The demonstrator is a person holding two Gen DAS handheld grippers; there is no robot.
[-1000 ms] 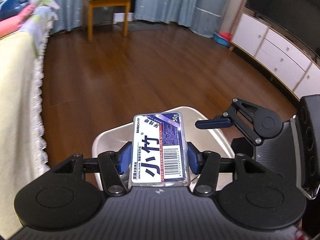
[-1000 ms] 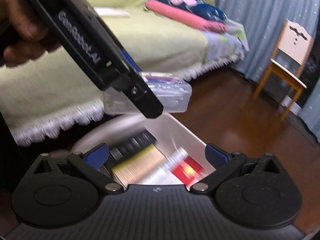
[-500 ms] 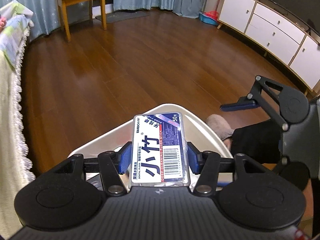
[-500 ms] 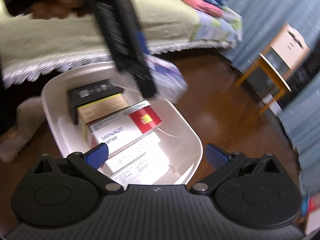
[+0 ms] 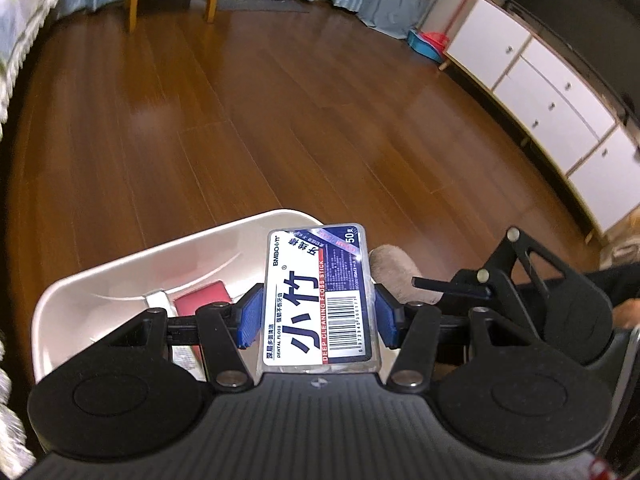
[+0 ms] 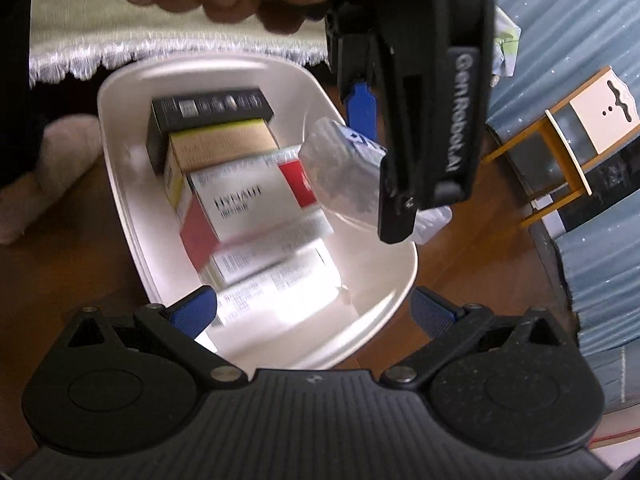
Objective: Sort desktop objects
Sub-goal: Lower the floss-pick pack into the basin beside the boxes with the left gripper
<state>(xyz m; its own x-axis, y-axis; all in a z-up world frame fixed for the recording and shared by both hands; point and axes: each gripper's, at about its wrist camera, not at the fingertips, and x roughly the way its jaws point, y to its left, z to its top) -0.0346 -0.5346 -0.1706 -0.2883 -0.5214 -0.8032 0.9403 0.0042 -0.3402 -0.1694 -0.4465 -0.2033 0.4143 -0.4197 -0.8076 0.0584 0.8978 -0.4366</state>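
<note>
We've got the left gripper (image 5: 318, 316) clamped on the dental floss box (image 5: 320, 294) w/ blue pads on its long sides, label up, so it stays flat for a drop. It hangs over the white bin's (image 6: 120, 184) far right rim, above the cartons (image 6: 240, 196) already stacked inside. Right gripper (image 6: 312, 312) is empty, jaws spread wide, just over the bin's near edge & out of the way. Next, we reckon: lower and let go.

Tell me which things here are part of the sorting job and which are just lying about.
Job: dental floss box in the left claw; white bin; packed cartons; empty right claw.
Lying about: wooden chair, white cabinet, fringed cloth.
</note>
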